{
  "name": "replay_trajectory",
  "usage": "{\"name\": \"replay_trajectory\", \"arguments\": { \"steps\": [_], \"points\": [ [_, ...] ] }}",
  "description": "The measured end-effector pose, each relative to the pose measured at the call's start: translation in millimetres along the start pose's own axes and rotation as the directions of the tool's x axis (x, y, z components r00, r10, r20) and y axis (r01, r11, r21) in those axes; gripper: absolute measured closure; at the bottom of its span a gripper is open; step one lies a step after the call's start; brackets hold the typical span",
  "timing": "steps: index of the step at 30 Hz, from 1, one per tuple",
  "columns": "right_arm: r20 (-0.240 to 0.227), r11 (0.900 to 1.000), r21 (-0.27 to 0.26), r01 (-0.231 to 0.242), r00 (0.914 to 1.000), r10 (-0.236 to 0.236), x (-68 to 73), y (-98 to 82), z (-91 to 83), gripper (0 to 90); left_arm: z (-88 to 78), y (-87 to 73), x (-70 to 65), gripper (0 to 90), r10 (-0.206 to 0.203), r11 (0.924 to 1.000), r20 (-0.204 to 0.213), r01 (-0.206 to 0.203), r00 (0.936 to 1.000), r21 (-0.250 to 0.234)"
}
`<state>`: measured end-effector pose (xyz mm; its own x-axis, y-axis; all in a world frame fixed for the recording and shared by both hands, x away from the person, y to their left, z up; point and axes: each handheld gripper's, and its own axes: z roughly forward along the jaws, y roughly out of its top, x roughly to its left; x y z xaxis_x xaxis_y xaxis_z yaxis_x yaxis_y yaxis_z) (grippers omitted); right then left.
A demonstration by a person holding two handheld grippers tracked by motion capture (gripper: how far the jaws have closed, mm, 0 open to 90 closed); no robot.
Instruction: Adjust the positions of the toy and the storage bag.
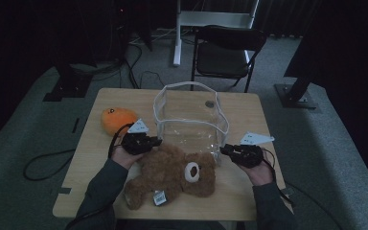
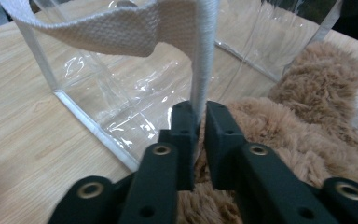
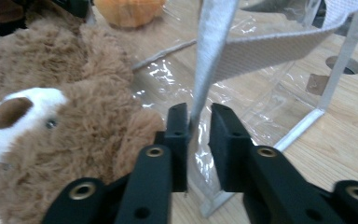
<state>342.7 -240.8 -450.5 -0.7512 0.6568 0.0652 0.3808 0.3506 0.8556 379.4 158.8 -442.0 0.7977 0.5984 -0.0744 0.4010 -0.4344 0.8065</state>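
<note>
The high view is dim, so the jaws of the left gripper (image 1: pixel 154 142) and the right gripper (image 1: pixel 224 149) are too small and dark there to tell how they stand. The bear (image 1: pixel 172 172) covers the near foot of the bag (image 1: pixel 191 115). In the left gripper view the bag's strap (image 2: pixel 121 32) runs off the top edge, the bear (image 2: pixel 317 116) is cut off at the right and bottom, and the gripper's own body hides part of its fur. In the right gripper view the strap (image 3: pixel 214 46) also leaves the top edge, the orange toy (image 3: pixel 128 10) is cut off there, and a table hole (image 3: pixel 344 64) sits partly behind the bag's edging.
</note>
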Motion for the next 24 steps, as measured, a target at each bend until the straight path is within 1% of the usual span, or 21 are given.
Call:
{"name": "replay_trajectory", "arguments": {
  "steps": [2, 4, 5, 6, 8, 10, 11, 12, 14, 17, 21, 23, 24],
  "points": [
    [0.007, 1.000, 0.001, 0.000, 1.0000, 0.000, -0.8, -1.2, 0.1, 70.3, -1.7, 0.6, 0.9, 76.7, 0.002, 1.0000, -0.003, -0.002, 1.0000, -0.005],
    [0.012, 1.000, -0.003, 0.001, 0.9999, 0.000, -2.2, -2.9, -0.4, 66.7, -4.2, 1.0, 2.4, 71.7, -0.009, 0.9999, -0.010, 0.009, 0.9999, -0.013],
    [0.012, 1.000, -0.003, 0.001, 0.9999, 0.000, -2.2, -2.9, -0.4, 66.7, -4.2, 1.0, 2.4, 68.4, -0.009, 0.9999, -0.010, 0.009, 0.9999, -0.013],
    [0.016, 1.000, -0.001, -0.003, 0.9999, 0.003, -3.0, -3.6, -0.9, 64.6, -7.3, 0.5, 4.6, 68.4, -0.016, 0.9996, -0.016, 0.015, 0.9997, -0.023],
    [0.022, 1.000, 0.009, -0.003, 0.9997, 0.003, -4.7, -5.8, -2.6, 58.9, -11.5, -0.4, 7.5, 64.8, -0.024, 0.9992, -0.027, 0.023, 0.9993, -0.032],
    [0.034, 1.000, 0.008, -0.003, 0.9994, 0.003, -6.3, -8.7, -5.8, 55.4, -18.7, -2.4, 12.2, 61.9, -0.042, 0.9981, -0.035, 0.040, 0.9985, -0.047],
    [0.039, 1.000, 0.004, -0.009, 0.9992, 0.008, -7.6, -10.3, -7.9, 54.4, -21.3, -3.1, 13.8, 61.4, -0.044, 0.9978, -0.043, 0.042, 0.9981, -0.052],
    [0.042, 1.000, 0.002, -0.013, 0.9990, 0.013, -8.6, -11.6, -9.3, 54.3, -23.9, -3.7, 15.2, 61.4, -0.050, 0.9973, -0.055, 0.047, 0.9972, -0.056],
    [0.058, 1.000, 0.001, -0.018, 0.9982, 0.018, -11.2, -14.0, -11.8, 53.9, -29.6, -4.8, 18.9, 60.3, -0.064, 0.9955, -0.061, 0.059, 0.9961, -0.075],
    [0.071, 0.999, -0.004, -0.034, 0.9969, 0.034, -15.3, -16.8, -13.9, 53.4, -37.9, -6.3, 23.3, 59.8, -0.072, 0.9938, -0.091, 0.063, 0.9933, -0.091],
    [0.098, 0.999, 0.001, -0.036, 0.9946, 0.036, -20.2, -20.0, -12.1, 52.9, -47.7, -10.4, 30.5, 58.2, -0.097, 0.9910, -0.126, 0.084, 0.9872, -0.104],
    [0.101, 0.999, 0.002, -0.037, 0.9942, 0.037, -21.4, -20.9, -11.1, 52.7, -49.9, -11.5, 31.9, 57.9, -0.101, 0.9903, -0.133, 0.087, 0.9860, -0.109],
    [0.108, 0.999, 0.001, -0.036, 0.9935, 0.036, -22.6, -21.8, -9.8, 52.4, -53.1, -13.1, 33.2, 57.9, -0.106, 0.9892, -0.140, 0.091, 0.9844, -0.115]
  ]
}}
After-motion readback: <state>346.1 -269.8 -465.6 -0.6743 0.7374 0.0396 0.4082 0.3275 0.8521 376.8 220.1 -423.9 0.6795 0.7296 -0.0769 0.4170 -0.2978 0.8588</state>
